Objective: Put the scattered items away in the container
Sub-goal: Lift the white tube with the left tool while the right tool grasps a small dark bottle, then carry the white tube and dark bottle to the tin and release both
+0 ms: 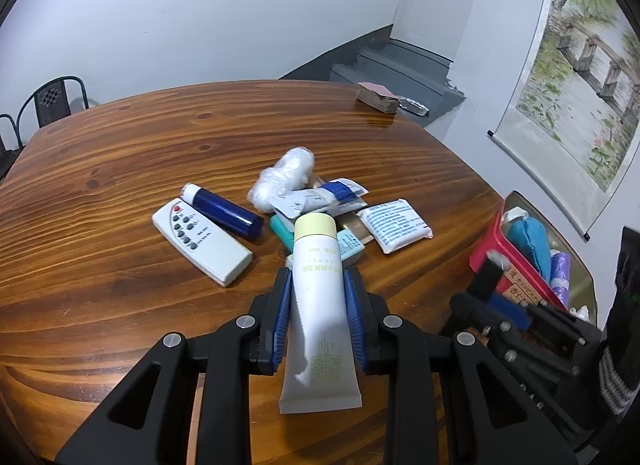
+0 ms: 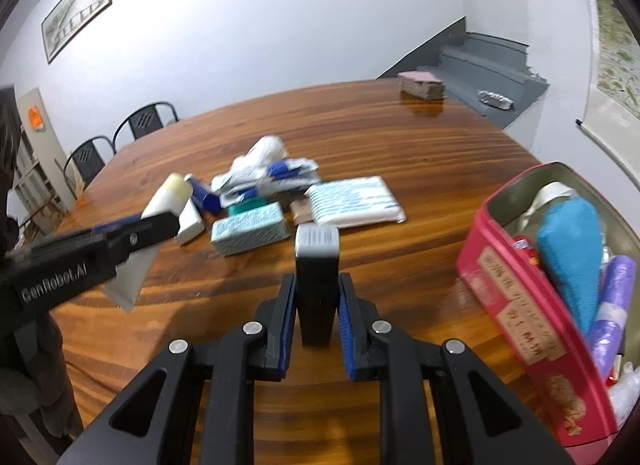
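Wooden worktop against white walls, chairs at far left. Left gripper clamped on white tube with pale yellow cap, held clear of surface. Right gripper clamped on black rectangular device with grey ribbed tip, also clear of surface. Red container at right edge, holding blue cloth item and purple roll. Scattered at centre: white remote, dark blue bottle just beside remote, white wrapped bundle, printed white packet, teal box. Small stack at far edge.
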Motion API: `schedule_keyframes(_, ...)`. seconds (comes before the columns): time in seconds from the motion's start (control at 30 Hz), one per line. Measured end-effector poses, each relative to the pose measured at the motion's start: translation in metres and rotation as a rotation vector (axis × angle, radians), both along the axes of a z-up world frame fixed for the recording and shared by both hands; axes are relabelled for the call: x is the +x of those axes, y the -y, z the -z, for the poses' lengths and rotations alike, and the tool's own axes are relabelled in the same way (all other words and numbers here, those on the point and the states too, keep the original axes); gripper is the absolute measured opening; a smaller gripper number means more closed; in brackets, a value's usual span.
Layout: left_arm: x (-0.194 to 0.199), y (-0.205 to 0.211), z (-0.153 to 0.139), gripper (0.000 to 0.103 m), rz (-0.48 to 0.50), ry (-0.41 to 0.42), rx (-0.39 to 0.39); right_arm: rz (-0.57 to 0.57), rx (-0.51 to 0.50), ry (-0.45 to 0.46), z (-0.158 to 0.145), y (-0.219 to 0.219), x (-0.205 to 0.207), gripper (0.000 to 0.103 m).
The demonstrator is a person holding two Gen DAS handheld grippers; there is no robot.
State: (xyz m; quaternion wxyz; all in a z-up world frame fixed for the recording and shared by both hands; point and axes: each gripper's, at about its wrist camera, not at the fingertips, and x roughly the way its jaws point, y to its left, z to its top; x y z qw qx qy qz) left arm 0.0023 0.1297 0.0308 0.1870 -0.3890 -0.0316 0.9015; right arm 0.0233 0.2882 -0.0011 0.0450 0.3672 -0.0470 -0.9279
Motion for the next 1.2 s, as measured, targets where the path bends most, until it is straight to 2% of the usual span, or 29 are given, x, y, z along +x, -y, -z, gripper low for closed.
schedule_keyframes(0.2,0.006,-0.012,-0.002,0.029,0.039,0.004,0.019,0.100,-0.008,-0.092,-0.020,-0.029,0.011,0.022)
schedule_keyframes(0.37,0.013,-0.027,-0.004,0.029,0.076,-0.002,0.011,0.246,0.008,-0.175,-0.036,-0.065,0.023,0.022)
schedule_keyframes(0.5,0.018,-0.041,-0.006,0.029,0.110,-0.003,0.013,0.333,-0.044,-0.164,-0.036,-0.101,0.026,0.022)
schedule_keyframes(0.57,0.019,-0.049,-0.007,0.029,0.125,-0.006,0.011,0.372,-0.040,-0.165,-0.036,-0.113,0.029,0.022)
schedule_keyframes(0.83,0.023,-0.093,-0.012,0.029,0.206,-0.018,0.010,0.445,-0.078,-0.201,-0.039,-0.145,0.043,0.022)
schedule_keyframes(1.0,0.026,-0.122,-0.015,0.029,0.255,-0.016,0.030,0.506,-0.064,-0.216,-0.039,-0.166,0.052,0.022)
schedule_keyframes(1.2,0.029,-0.161,-0.019,0.029,0.319,-0.018,0.042,0.550,-0.080,-0.195,-0.033,-0.189,0.056,0.022)
